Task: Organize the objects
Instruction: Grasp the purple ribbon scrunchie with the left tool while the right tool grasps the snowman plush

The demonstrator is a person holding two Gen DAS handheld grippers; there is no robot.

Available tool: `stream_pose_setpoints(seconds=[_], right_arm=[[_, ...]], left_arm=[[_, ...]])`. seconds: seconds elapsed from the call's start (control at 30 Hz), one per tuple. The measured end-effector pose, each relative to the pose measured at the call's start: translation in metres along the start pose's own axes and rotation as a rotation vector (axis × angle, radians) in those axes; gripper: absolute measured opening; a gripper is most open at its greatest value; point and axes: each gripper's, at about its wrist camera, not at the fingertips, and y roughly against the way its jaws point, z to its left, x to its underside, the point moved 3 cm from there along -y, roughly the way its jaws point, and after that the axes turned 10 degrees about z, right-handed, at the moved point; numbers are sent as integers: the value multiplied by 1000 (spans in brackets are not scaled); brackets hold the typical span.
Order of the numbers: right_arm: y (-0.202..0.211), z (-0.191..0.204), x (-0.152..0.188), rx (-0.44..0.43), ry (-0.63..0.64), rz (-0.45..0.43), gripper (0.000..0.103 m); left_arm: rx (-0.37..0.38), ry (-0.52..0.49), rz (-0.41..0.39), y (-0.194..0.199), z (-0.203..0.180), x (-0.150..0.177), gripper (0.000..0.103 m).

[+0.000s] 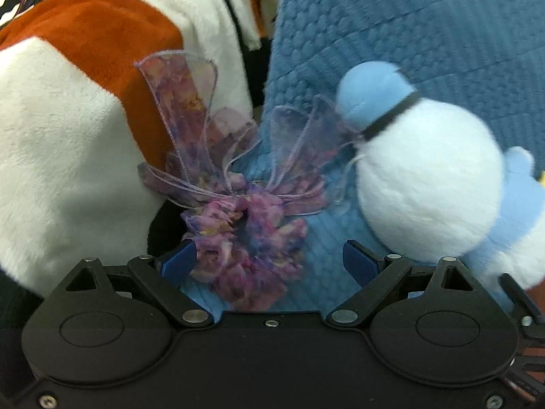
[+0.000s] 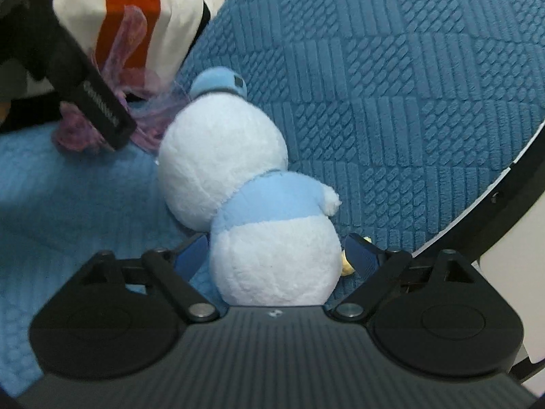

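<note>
A purple and pink gauzy scrunchie (image 1: 245, 238) with ribbon loops lies on the light blue cover. My left gripper (image 1: 270, 255) stands open over it; the scrunchie sits between the fingers, close to the left blue pad (image 1: 180, 259). To its right lies a white and pale blue plush duck (image 1: 425, 177) wearing a blue cap. The right wrist view shows the duck (image 2: 224, 156) from behind, its lower body between the fingers of my open right gripper (image 2: 277, 248). The right pad (image 2: 361, 255) stands apart from it. One black finger (image 2: 102, 112) of the left gripper reaches down onto the scrunchie (image 2: 75, 133).
A large white and orange plush (image 1: 68, 119) lies left of the scrunchie, touching its ribbons. A dark blue textured cushion (image 2: 408, 102) rises behind the duck. A white surface (image 2: 504, 272) shows at the right edge of the right wrist view.
</note>
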Motion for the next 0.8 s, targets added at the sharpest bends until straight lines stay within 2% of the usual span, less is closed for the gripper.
stream_pose_setpoints(seconds=[0.07,0.13,0.23,0.3,0.37,0.47,0.6,0.8], right_arm=[[-11,-2,0,12,-13,39,89],[-18,-4,0,-13,-37,64,89],[-25,-2,-1,-16,-24,77,90],[-29,0,-1,-3,-15,82,92],[-35,2,-1,6,-9,98,100],[-46,6,0,32,12,118,101],[-54,8,0,45,28,123,101],[-59,2,2,18,-33,136,100]], left_arm=[[-14,1,17,-6,2,-3,92],[-20,18,25,-10,5,-5,92],[-37,16,47,-18,8,-10,92],[-49,6,57,-22,7,-13,92],[-58,-1,69,-26,6,-14,90],[-71,-18,87,-31,3,-14,89],[-73,1,118,-38,4,-15,75],[-31,37,123,-39,8,-15,68]])
